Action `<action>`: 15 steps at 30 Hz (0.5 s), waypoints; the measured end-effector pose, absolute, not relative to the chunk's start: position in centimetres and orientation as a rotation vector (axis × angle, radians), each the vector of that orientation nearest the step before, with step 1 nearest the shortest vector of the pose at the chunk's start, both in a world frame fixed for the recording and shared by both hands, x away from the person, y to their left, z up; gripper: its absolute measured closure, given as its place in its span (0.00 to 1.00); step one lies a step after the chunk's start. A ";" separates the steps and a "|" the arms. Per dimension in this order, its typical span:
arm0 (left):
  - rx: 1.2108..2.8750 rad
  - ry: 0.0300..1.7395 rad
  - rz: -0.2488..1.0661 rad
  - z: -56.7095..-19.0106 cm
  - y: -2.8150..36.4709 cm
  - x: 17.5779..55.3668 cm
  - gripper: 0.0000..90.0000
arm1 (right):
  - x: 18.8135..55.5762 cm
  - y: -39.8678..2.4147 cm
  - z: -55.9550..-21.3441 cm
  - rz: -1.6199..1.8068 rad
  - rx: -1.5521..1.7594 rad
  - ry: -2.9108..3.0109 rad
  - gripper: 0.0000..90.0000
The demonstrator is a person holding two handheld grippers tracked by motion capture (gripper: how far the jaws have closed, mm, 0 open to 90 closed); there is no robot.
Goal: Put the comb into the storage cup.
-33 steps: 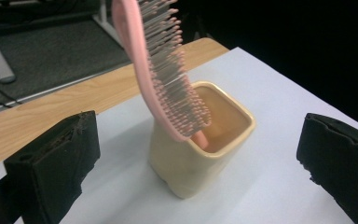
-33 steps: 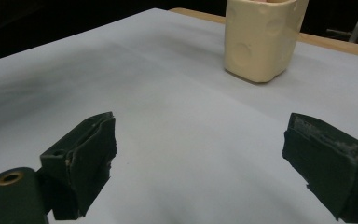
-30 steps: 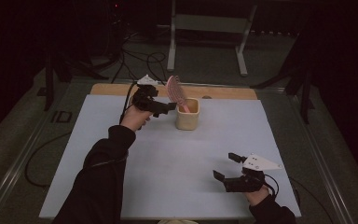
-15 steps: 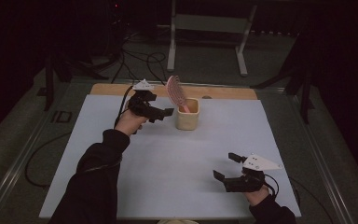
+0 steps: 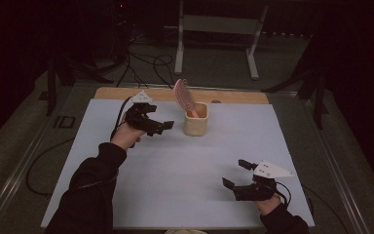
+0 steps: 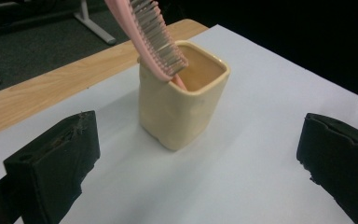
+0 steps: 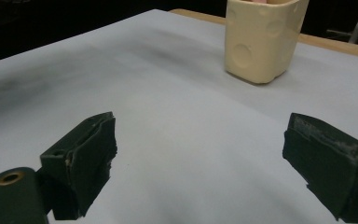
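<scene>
A: High view, left side first. Left hand-held gripper (image 5: 161, 126) is held above the white desk (image 5: 78, 161), left of the cream cup (image 5: 195, 126), jaws apart and holding nothing. One second ago its tips were right at the cup's left wall. Half a second ago it was already off it. Now there's a clear gap, and the hand sits farther left and nearer the person.

B: And the left gripper view?

A: Both black jaws spread wide at the bottom corners, white desk between them. Cup (image 6: 182, 107) stands upright ahead in the middle, not touched.

B: Where's the brush?

A: Pink hairbrush (image 5: 181, 95) stands handle-down in the cup, head leaning up and left over the rim, bristles showing in the left gripper view (image 6: 161, 39). Same lean in all three high frames; cup hasn't shifted either, near the far middle of the desk, just short of the bare wooden strip (image 5: 117, 93).

B: Right side?

A: Right hand-held gripper (image 5: 233, 173) is low over the near right corner of the desk, jaws apart, nothing held, well apart from the cup. No change across the frames. The right gripper view has open jaws with bare desk between them, and the cup (image 7: 261, 42) far off at the upper right.
</scene>
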State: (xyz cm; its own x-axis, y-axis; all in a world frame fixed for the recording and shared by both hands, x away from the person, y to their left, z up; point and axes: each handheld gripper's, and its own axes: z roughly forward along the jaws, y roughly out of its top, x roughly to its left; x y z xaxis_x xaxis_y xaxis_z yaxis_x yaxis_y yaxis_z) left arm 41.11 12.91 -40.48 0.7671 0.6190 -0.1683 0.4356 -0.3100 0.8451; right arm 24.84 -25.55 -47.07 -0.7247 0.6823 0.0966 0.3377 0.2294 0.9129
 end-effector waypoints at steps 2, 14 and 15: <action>1.960 0.795 0.232 -40.6 13.1 40.8 0.00 | 24.8 -25.5 -47.0 1.490 0.945 2.184 0.10; 1.963 0.781 0.234 -41.6 14.7 38.6 0.00 | 24.8 -25.4 -47.0 1.487 0.943 2.183 0.10; 1.964 0.782 0.233 -41.7 14.9 38.4 0.00 | 24.8 -25.4 -47.0 1.487 0.943 2.184 0.10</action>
State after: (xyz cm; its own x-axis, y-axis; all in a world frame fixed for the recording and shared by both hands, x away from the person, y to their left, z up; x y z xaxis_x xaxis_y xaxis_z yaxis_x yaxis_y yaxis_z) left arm 38.43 14.89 -41.72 0.7749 0.6121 -0.1576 0.4259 -0.3214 0.8458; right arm 24.81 -25.40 -47.03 -0.7244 0.6836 0.0891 0.3336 0.2345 0.9131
